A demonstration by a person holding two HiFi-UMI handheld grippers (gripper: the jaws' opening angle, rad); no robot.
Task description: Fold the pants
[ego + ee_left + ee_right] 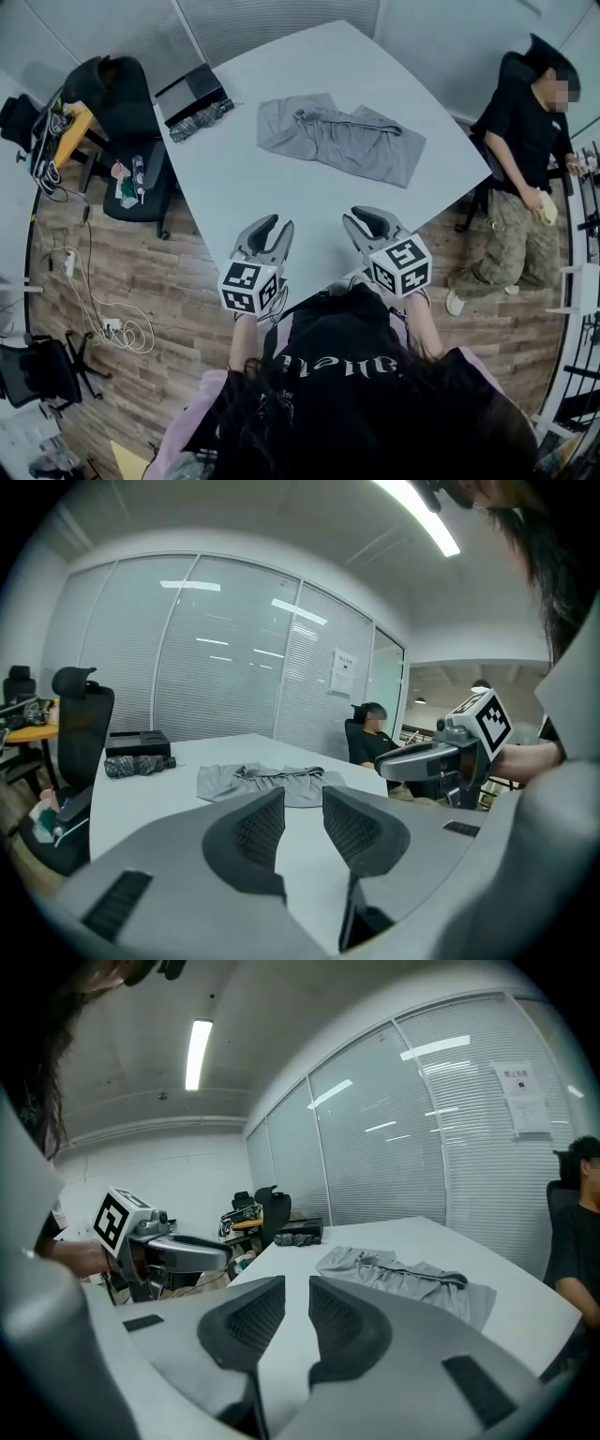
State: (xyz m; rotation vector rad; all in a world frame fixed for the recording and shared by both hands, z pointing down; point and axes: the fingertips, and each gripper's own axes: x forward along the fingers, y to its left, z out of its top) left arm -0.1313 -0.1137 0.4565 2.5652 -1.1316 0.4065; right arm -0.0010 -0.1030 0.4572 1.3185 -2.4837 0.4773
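Pants: grey pants (342, 138) lie spread out and rumpled on the white tabletop (281, 197), upper centre of the head view, well apart from both grippers.
Left gripper: left gripper (272, 228) is at lower centre-left of the head view, at the near edge of the tabletop, pointing up-frame toward the pants and tilted slightly down. In its own view (302, 799) the jaws stand a little apart with only bare tabletop between them — released.
Right gripper: right gripper (367, 217) is beside it at lower centre-right, in the same pose. Its own view (296, 1288) shows a narrow gap and nothing gripped.
Writing: each marker cube (251, 286) carries black-and-white square patterns, no letters. Pale lettering on the holder's black top (356, 375) is not clear enough to read. The paper notice (344, 672) on the glass wall is too small to read.
Far corner: black box (192, 91) with a folded umbrella (202, 120) just beside it.
Right edge: a seated person (525, 141).
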